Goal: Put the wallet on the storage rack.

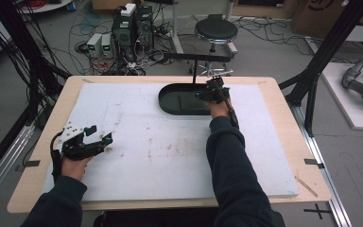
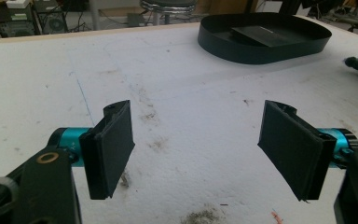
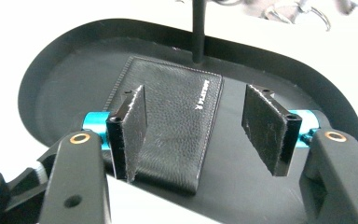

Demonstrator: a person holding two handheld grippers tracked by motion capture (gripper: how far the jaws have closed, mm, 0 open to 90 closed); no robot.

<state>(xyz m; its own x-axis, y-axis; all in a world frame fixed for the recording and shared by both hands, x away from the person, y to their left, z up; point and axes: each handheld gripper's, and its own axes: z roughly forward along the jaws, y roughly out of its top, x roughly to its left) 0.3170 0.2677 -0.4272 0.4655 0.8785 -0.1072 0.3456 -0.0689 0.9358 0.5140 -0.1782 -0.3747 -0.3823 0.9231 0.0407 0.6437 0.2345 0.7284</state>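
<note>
The right gripper [image 3: 193,128], jaws open, straddles the wallet [image 3: 175,116]: light, flat, pliable leather lying in the tray [image 3: 51,79]; grip across its folded edge.

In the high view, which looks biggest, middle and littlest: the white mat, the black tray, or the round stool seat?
1. White mat, by far the biggest.
2. Black tray.
3. Round stool seat, littlest, though it stands farther from the camera, so it may look smaller than it is.
</note>
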